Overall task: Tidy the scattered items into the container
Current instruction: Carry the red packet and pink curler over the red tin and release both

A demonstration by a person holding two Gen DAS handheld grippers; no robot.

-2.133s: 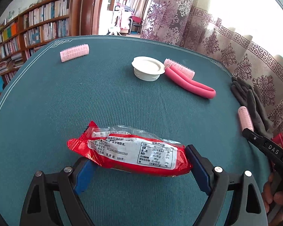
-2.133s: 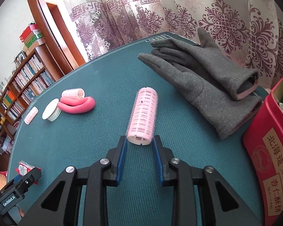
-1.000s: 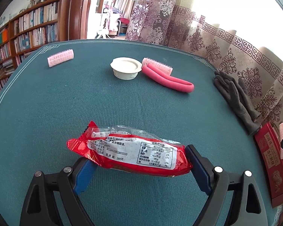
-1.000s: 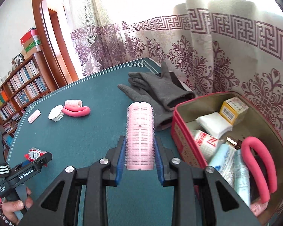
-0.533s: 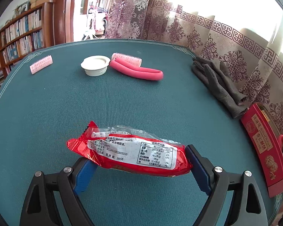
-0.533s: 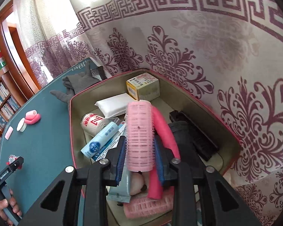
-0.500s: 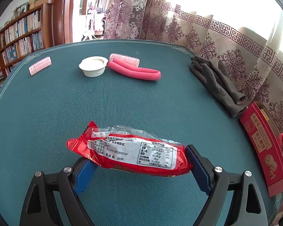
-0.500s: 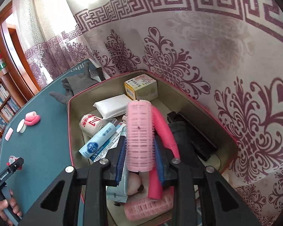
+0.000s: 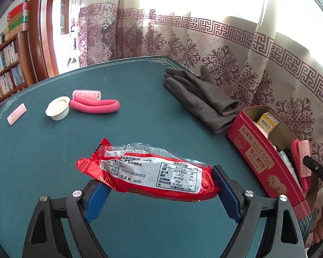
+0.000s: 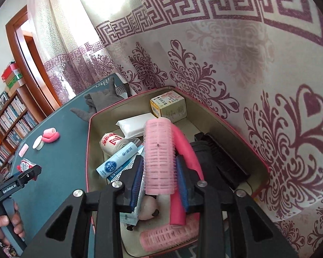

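Right tool [image 10: 159, 172]: you've got it pinching a pink hair roller [image 10: 159, 154], hovering right over the red tin [image 10: 88, 150]
Left tool [image 9: 159, 193]: clamped on the red snack pack [image 9: 148, 172], above the tabletop [image 9: 53, 161], short of the tin
Done: tin's already pretty full
Left, further out: grey gloves [image 9: 200, 94], pink foam curler [image 9: 94, 106], white lid [image 9: 57, 108], two more rollers

The surface [image 9: 53, 150] is deep teal with a pale line border, and the curtain [image 9: 226, 49] shows maroon key-fret and floral patterns on cream. The snack packet [image 9: 148, 172] is red and white, the gloves [image 9: 200, 94] grey, the tin [image 9: 267, 163] red, the hair roller [image 10: 159, 157] pink.
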